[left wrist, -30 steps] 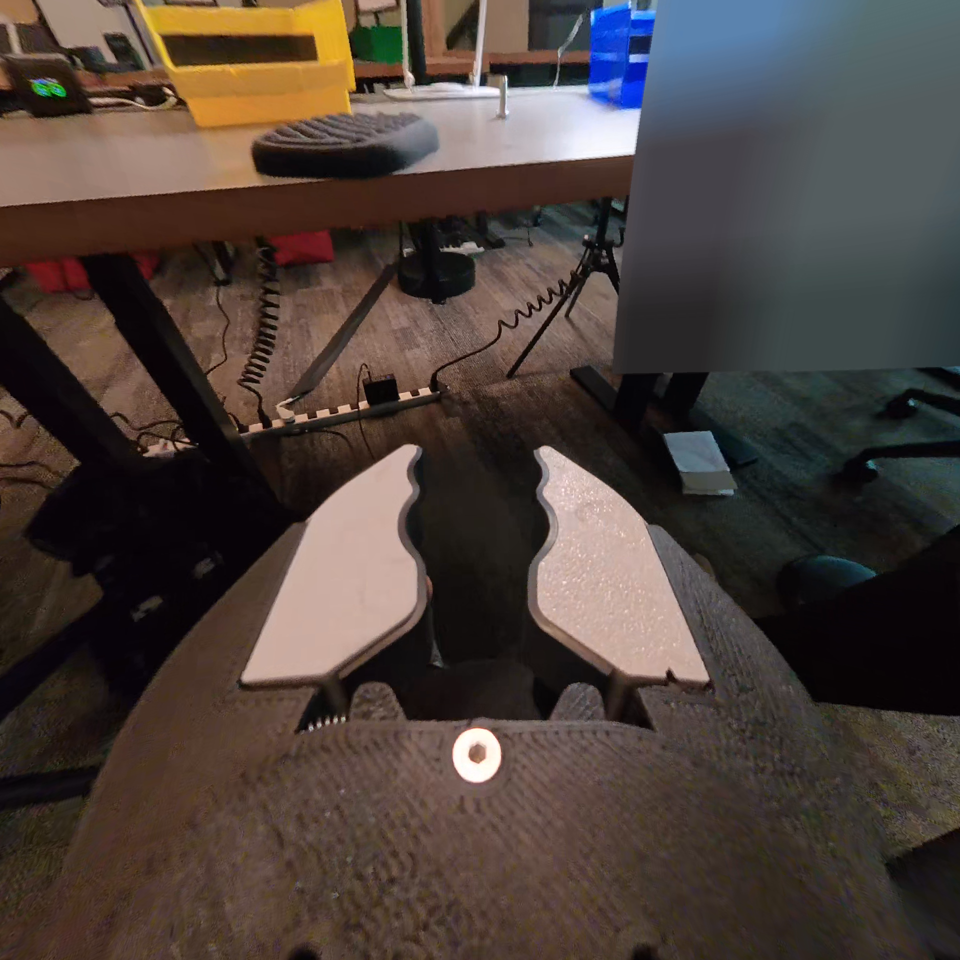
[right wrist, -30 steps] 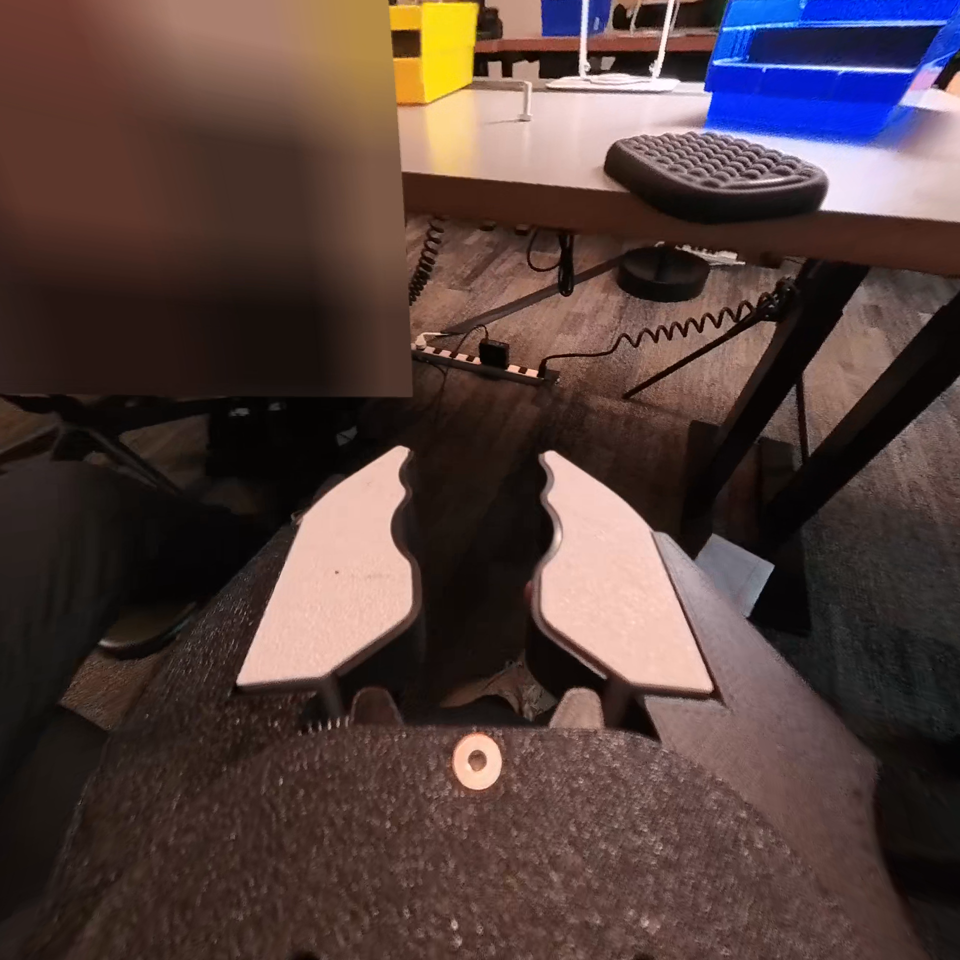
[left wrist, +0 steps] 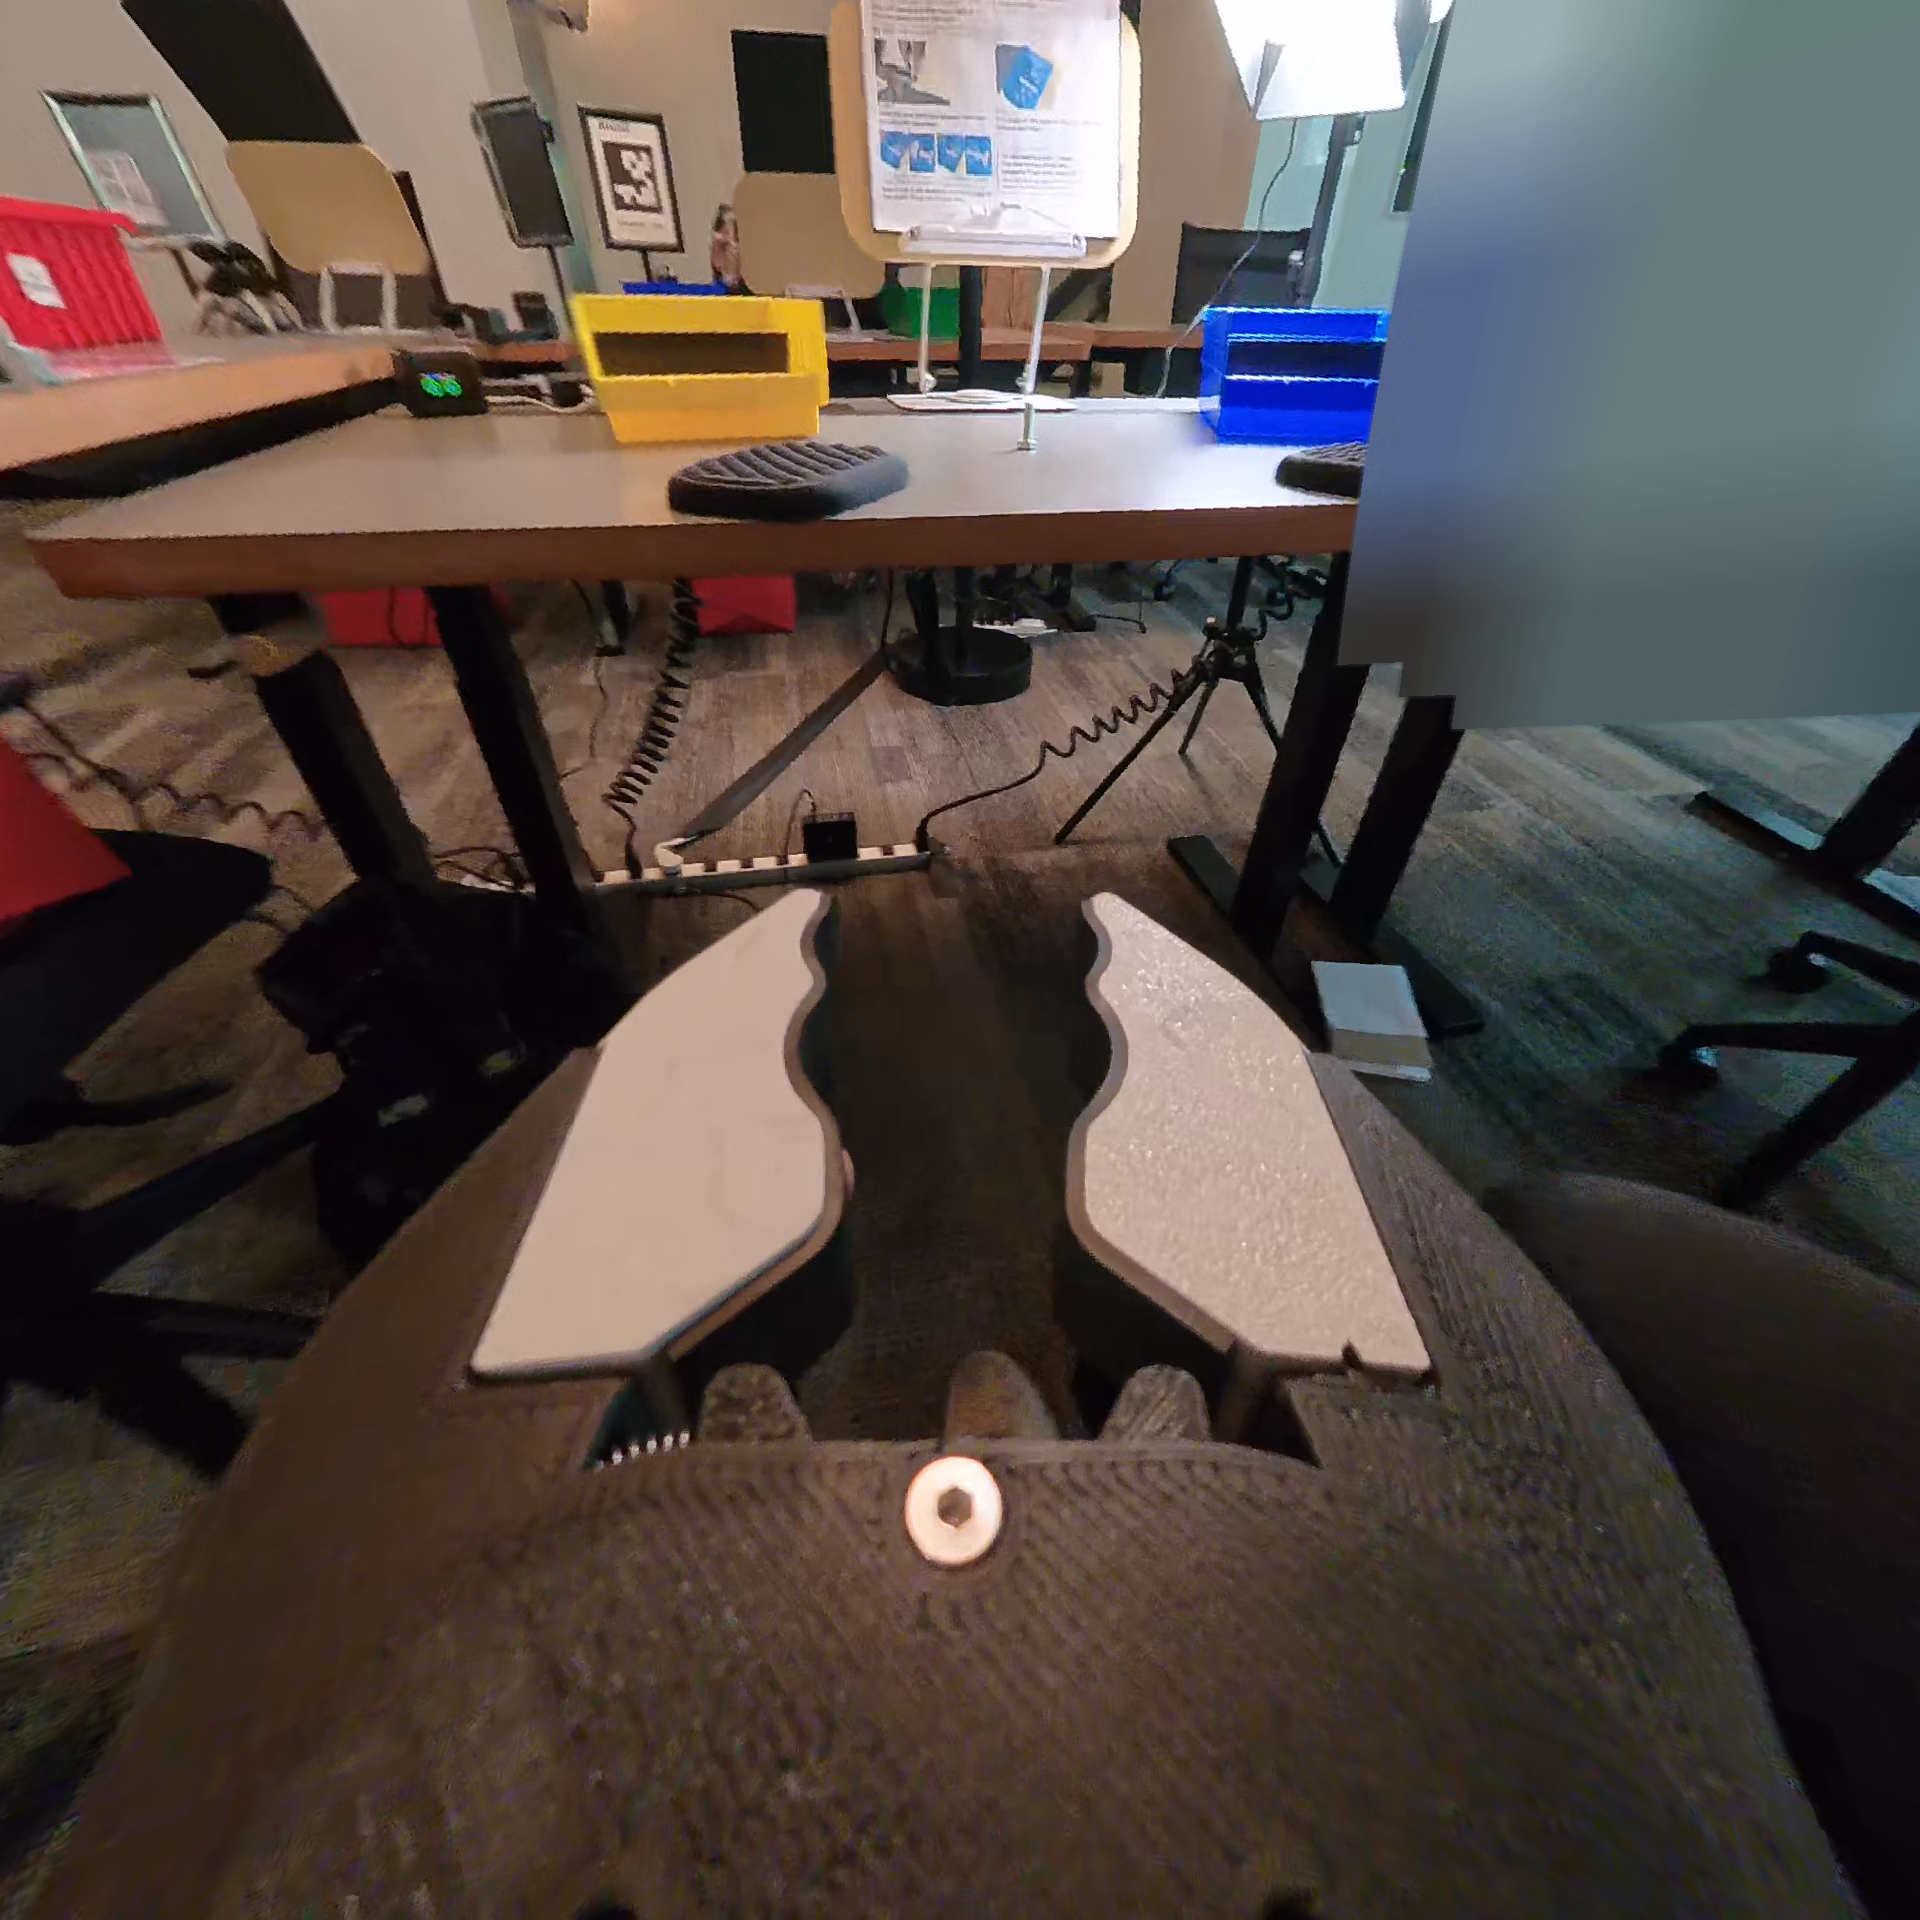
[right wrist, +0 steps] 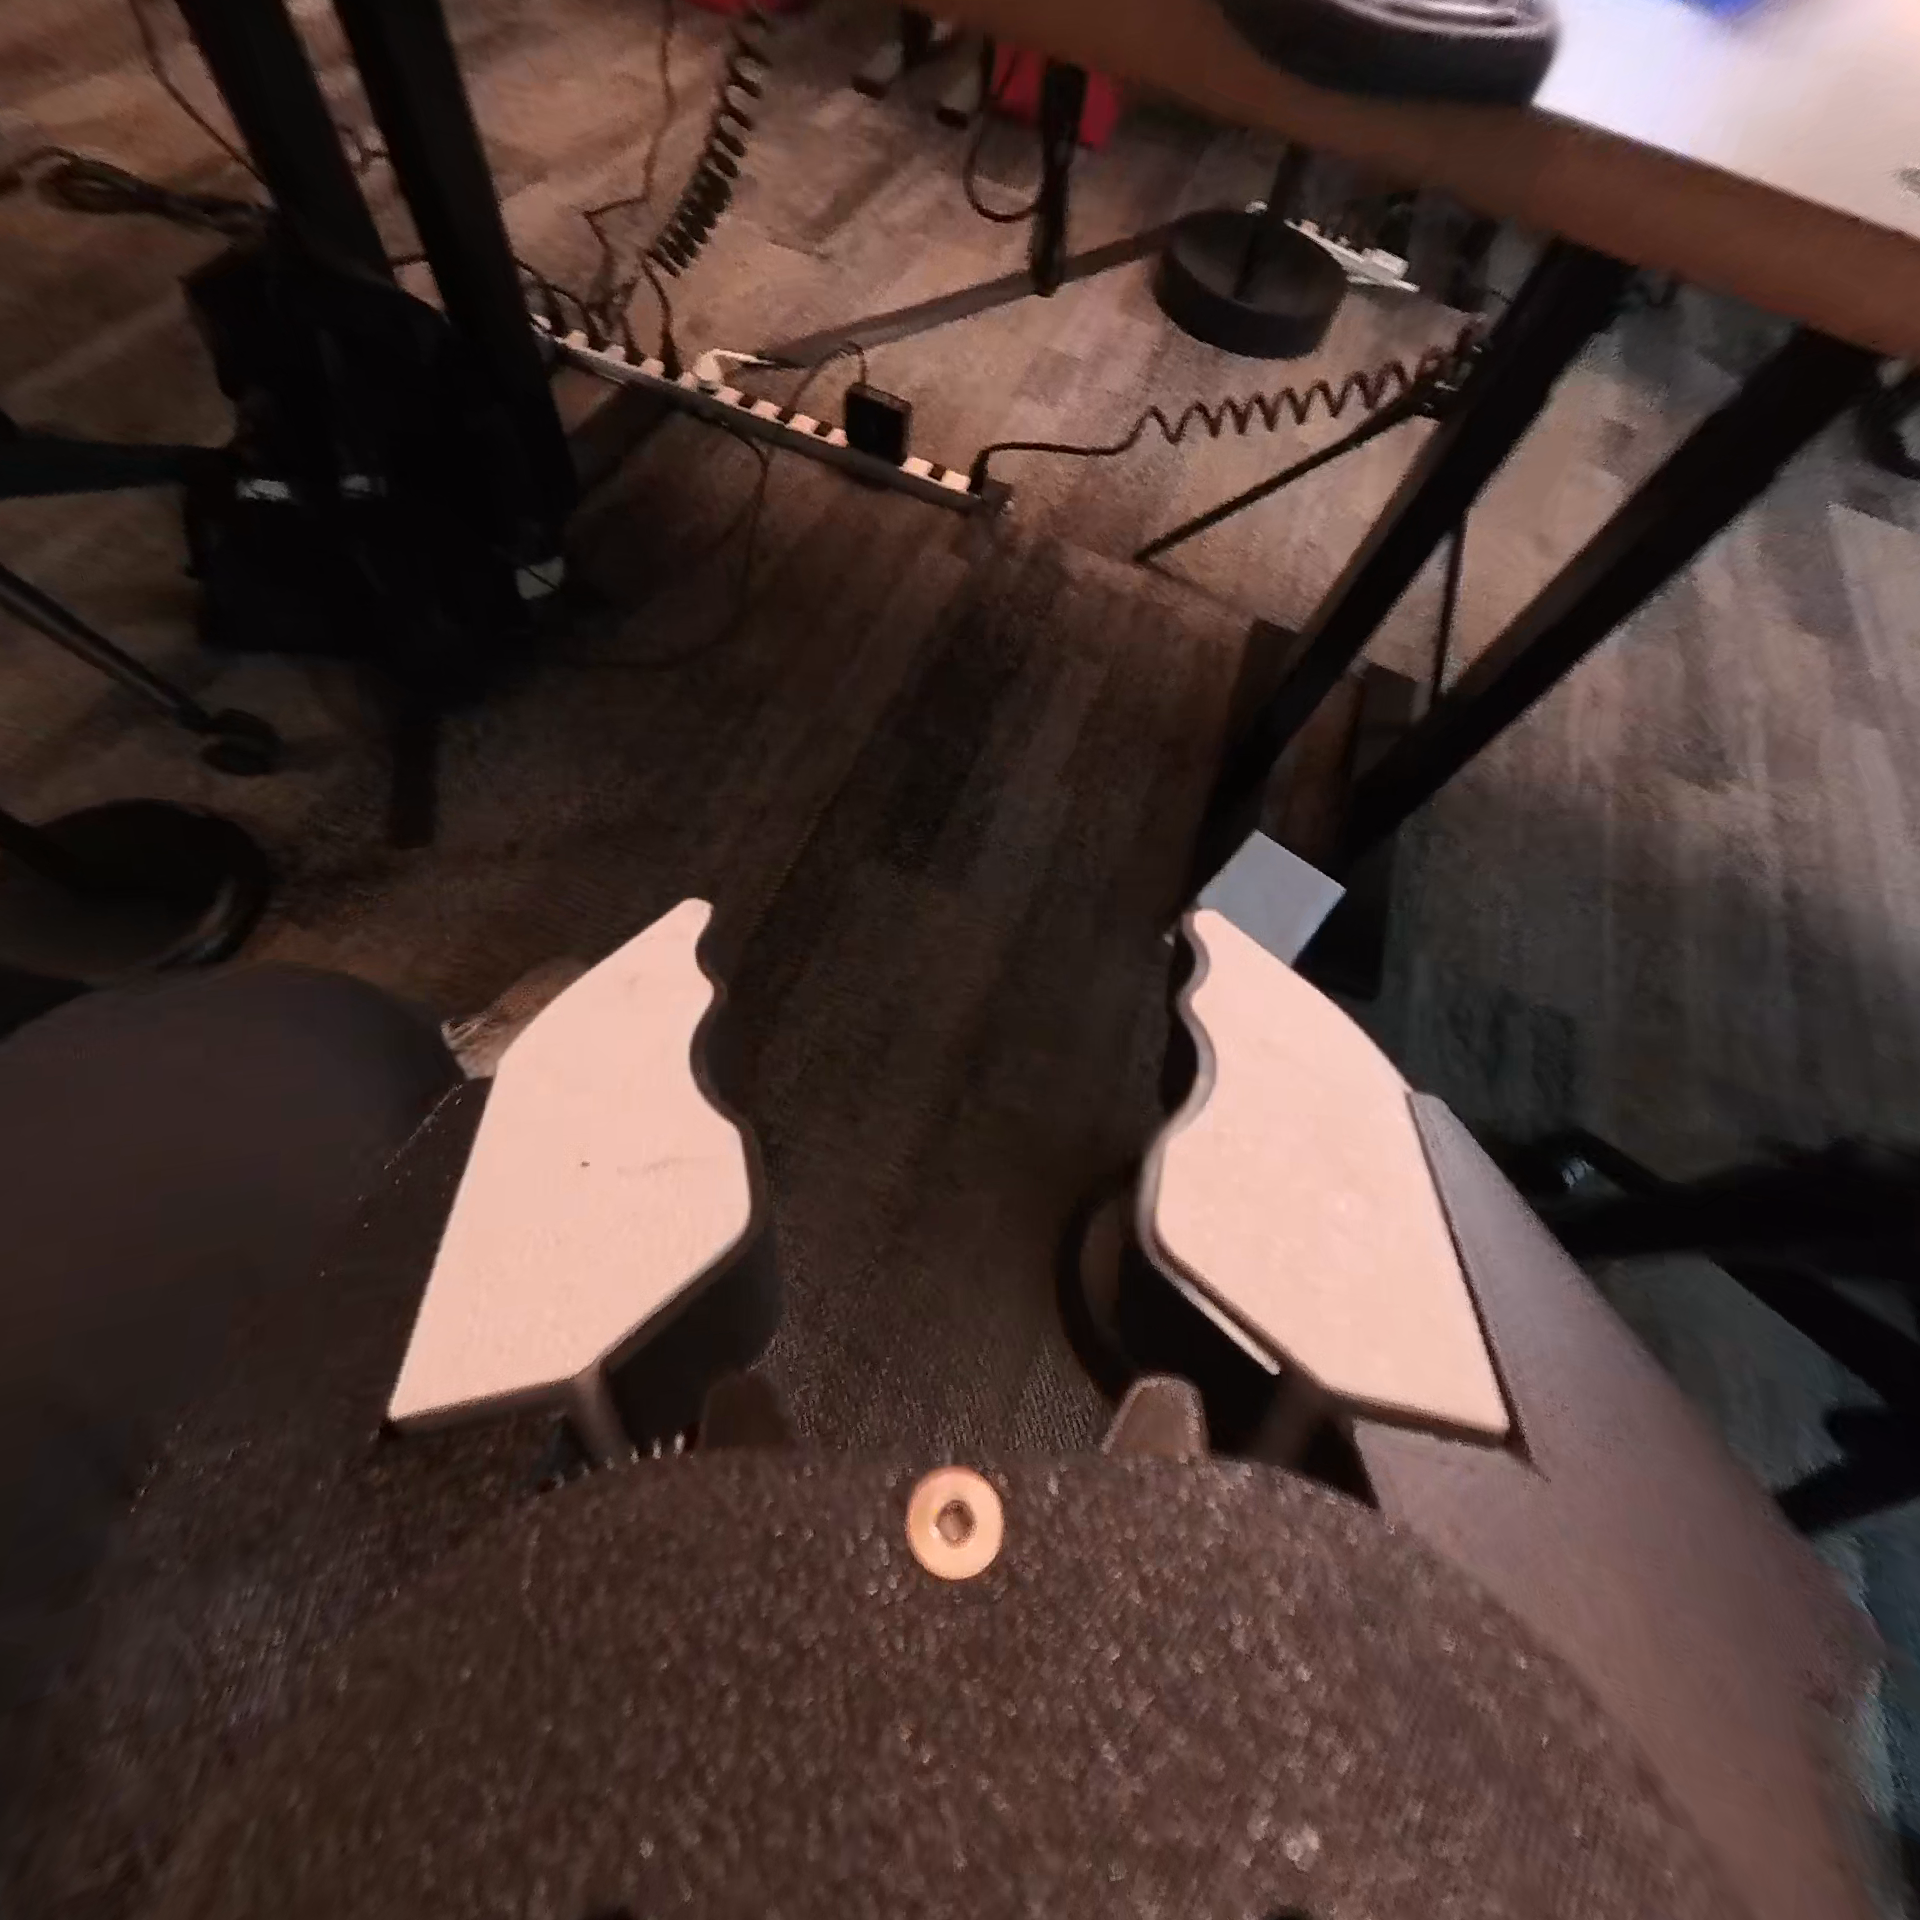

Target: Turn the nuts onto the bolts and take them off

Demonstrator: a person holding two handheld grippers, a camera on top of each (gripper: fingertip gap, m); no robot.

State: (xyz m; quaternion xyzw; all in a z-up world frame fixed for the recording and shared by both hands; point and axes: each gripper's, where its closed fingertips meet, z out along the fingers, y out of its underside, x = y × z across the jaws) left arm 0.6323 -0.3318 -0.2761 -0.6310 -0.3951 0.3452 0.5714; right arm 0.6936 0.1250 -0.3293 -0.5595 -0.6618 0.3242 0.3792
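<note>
Both claws are hanging low, below the desk's edge, over the carpeted floor (left wrist: 1558, 935). The left claw (left wrist: 956, 914) is gaping moderately wide with nothing between its fingers. Far ahead of it and higher up, the desk (left wrist: 520, 499) is carrying a single bolt (left wrist: 1027, 421) standing upright, slightly to the right of the claw's line; whether a nut is sitting on it is too small to tell. A black ribbed pad (left wrist: 788, 478) is lying at the desk's near edge, just left of the bolt, with a yellow bin (left wrist: 707, 364) behind it and a blue bin (left wrist: 1288, 369) off to the right. On the floor just ahead of the fingertips a power strip (left wrist: 769, 864) is lying.

The right claw (right wrist: 951, 920) is spreading wider still, empty, tilting down toward the floor. Its view is blurred. The power strip (right wrist: 769, 416) is lying ahead and to its left, and the desk's edge (right wrist: 1558, 177) is crossing above to the right.
</note>
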